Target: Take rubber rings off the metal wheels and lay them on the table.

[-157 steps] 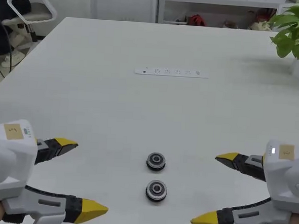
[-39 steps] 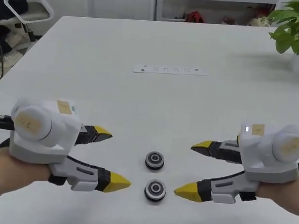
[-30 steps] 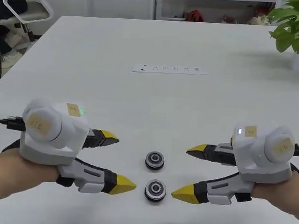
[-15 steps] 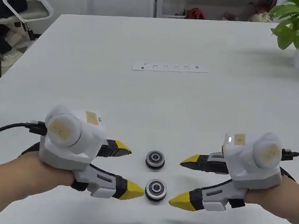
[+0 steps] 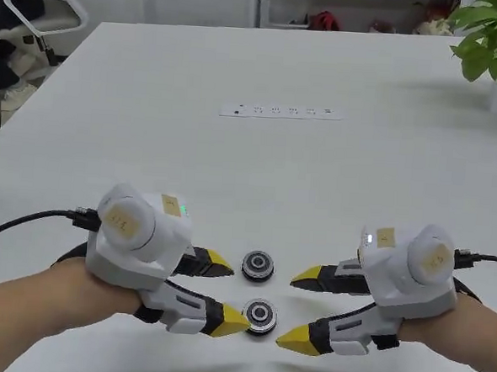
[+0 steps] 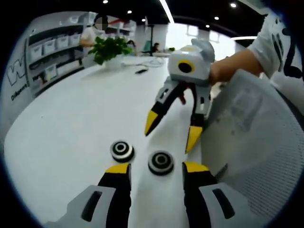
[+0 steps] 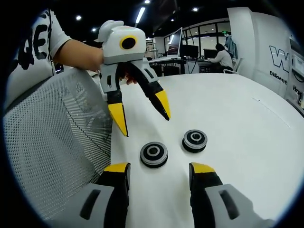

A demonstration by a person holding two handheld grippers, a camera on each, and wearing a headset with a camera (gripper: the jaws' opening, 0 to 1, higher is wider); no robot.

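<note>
The left gripper (image 5: 229,293) and the right gripper (image 5: 296,309) face each other low over the table (image 5: 275,171), both with jaws spread apart and nothing held. The two metal wheels lie flat in the gap between them. The near wheel (image 5: 260,315) sits just off the tip of the left gripper's jaw on the person's side. It is a little further from the tip of the matching jaw of the right gripper. The far wheel (image 5: 258,265) lies between the two grippers' other jaw tips, close to the left one. In the left gripper view, the near wheel (image 6: 161,162) lies just ahead of the opening between that gripper's (image 6: 156,167) yellow tips. The far wheel (image 6: 122,150) is just beyond its left tip, and the right gripper (image 6: 172,130) hangs open behind both. In the right gripper view, the near wheel (image 7: 154,154) sits just ahead of the open jaws (image 7: 159,167), between the tips. The far wheel (image 7: 194,140) is ahead of the right tip, and the left gripper (image 7: 141,112) is open beyond. A dark rubber ring (image 7: 142,155) is seated around each wheel.
</note>
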